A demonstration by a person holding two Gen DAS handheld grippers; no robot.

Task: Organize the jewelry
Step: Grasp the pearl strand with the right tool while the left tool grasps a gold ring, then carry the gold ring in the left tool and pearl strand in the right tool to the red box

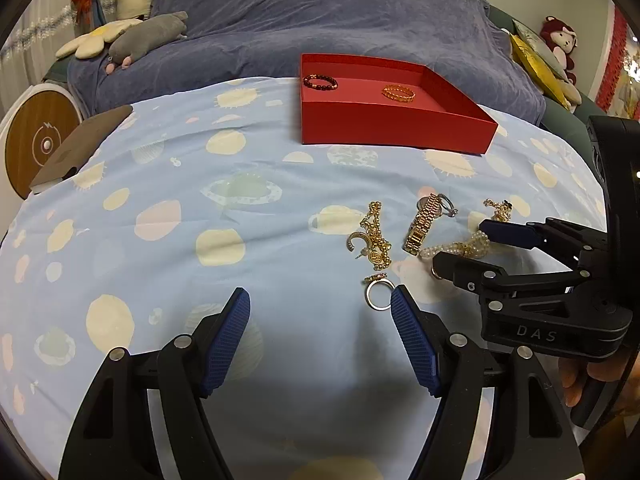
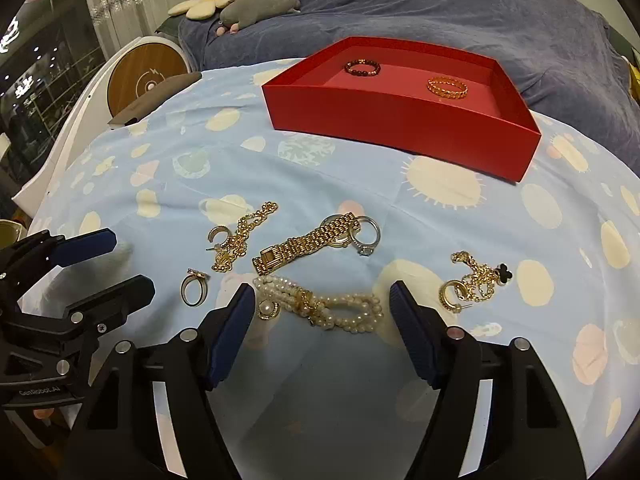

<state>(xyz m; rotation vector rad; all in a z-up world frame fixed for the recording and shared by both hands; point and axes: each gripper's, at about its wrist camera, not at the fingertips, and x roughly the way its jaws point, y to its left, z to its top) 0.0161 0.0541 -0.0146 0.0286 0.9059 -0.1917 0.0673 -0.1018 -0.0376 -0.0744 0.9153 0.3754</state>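
The red tray (image 2: 400, 128) sits in the upper middle of the right wrist view, on the light blue spotted cloth (image 2: 168, 168). It holds two pieces so far: a dark beaded bracelet (image 2: 362, 68) at its back left and a gold chain bracelet (image 2: 447, 88) toward its right. By that count the sorting looks barely begun.

Most of the jewelry lies loose on the cloth in the lower middle of that view. A pearl bracelet (image 2: 332, 308) lies between the tips of the right gripper (image 2: 322, 300), whose jaws stand apart and do not press on it. Just above it is a gold watch band (image 2: 304, 248), overlapping a silver ring (image 2: 366, 236). To the left are a tangled gold chain (image 2: 244, 236) with a hoop earring (image 2: 218, 236), and a gold ring (image 2: 195, 289) below them. At the right lies a clover pendant chain (image 2: 482, 276) beside another hoop earring (image 2: 450, 296).

The left gripper (image 1: 320, 300) hovers with jaws wide and nothing between them; in its own view the gold ring sits just beside its right fingertip.

Hard to judge: the chains overlap, so how many separate pieces they make is unclear, as is the small pearl-and-gold item by the right gripper's left fingertip. In the left wrist view the right gripper covers part of the pearls, and the clover chain is half hidden behind it. The tray's near wall hides the front of its floor.
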